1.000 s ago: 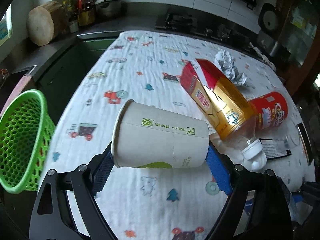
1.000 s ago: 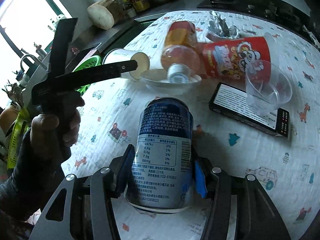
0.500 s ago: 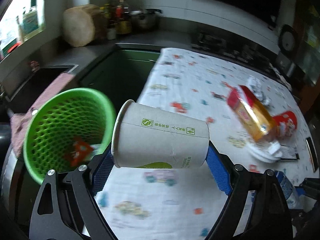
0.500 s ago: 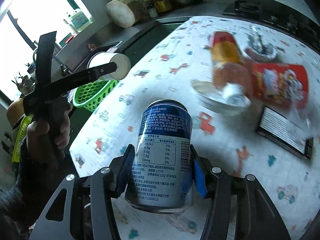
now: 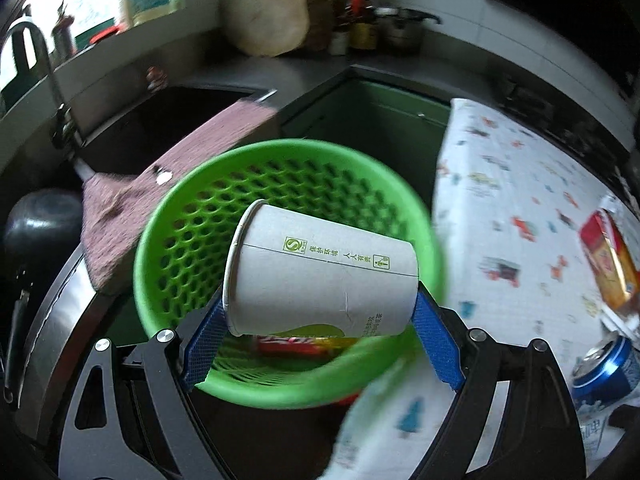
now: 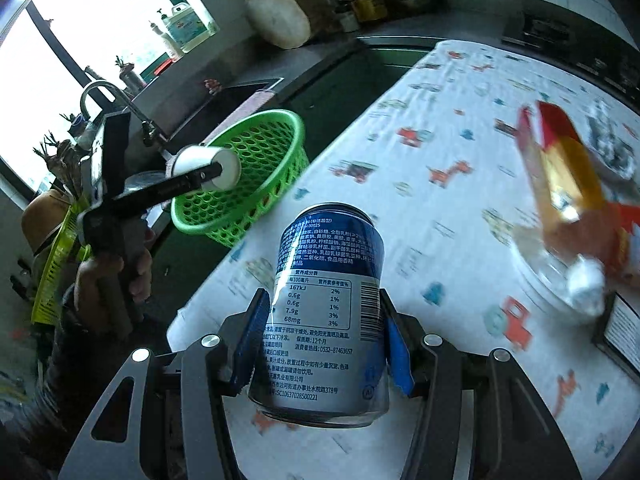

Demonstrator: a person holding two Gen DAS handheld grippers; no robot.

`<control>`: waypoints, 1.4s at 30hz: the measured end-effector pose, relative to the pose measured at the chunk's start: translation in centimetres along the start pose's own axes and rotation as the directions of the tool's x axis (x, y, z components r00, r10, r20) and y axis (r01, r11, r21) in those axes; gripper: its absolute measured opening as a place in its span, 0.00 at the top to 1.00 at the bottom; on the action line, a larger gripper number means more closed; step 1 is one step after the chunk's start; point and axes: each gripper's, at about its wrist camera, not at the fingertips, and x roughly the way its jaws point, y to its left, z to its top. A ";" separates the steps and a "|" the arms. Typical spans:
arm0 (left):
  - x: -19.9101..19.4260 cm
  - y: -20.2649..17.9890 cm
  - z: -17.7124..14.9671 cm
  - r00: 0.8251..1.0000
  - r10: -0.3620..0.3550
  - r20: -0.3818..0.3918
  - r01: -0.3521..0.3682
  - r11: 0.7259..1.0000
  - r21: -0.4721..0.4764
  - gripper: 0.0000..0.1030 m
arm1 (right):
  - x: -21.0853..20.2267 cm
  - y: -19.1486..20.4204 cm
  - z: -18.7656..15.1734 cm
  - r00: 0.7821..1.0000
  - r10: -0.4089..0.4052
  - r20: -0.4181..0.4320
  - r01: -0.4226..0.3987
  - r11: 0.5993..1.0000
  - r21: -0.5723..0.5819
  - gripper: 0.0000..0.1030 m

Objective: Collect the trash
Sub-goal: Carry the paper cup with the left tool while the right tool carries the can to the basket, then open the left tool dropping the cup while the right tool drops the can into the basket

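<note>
a: paper cup (image 5: pixel 320 276) first. from the left wrist view it lies on its side, clamped between the blue pads (image 5: pixel 202 346) of the left gripper (image 5: pixel 318 340), its open mouth turned left. it hangs right over the green basket (image 5: pixel 168 216), which sits off the table's left edge, next to the sink (image 5: pixel 160 120).

b: anything in the basket?

a: a red wrapper (image 5: pixel 296 344) shows at the bottom, just under the cup. a pink cloth (image 5: pixel 160 184) is draped over the sink's rim, behind the basket.

b: and the right wrist view?

a: the right gripper (image 6: pixel 322 344) is squeezed on the blue can (image 6: pixel 324 320), which stands upright between its pads, above the patterned tablecloth (image 6: pixel 440 184) near the table's left edge. further off the left gripper (image 6: pixel 200 174) shows holding the cup (image 6: pixel 208 164) against the basket's (image 6: pixel 256 184) rim, in the left hand (image 6: pixel 112 280).

b: what's left on the table?

a: a gold and red bottle (image 6: pixel 560 172) lying blurred towards the right edge.
</note>
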 end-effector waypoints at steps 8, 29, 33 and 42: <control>2.4 3.7 -0.1 0.998 0.030 -0.048 -0.033 0.998 -0.048 0.17 | 3.1 2.8 3.6 0.999 0.044 -0.006 -0.044 0.999 -0.027 0.50; 0.5 7.8 -1.3 0.999 0.017 -0.033 -0.021 0.992 -0.121 0.15 | 10.5 9.1 10.8 0.990 0.135 -0.028 -0.137 0.986 -0.090 0.50; -0.6 8.6 -1.9 1.000 0.021 -0.019 -0.024 0.990 -0.141 0.14 | 12.3 10.0 11.6 0.991 0.130 -0.026 -0.132 0.986 -0.099 0.50; -2.1 10.0 -2.4 1.000 0.023 0.007 -0.022 0.984 -0.176 0.14 | 16.0 11.9 12.5 0.990 0.131 -0.044 -0.135 0.985 -0.103 0.50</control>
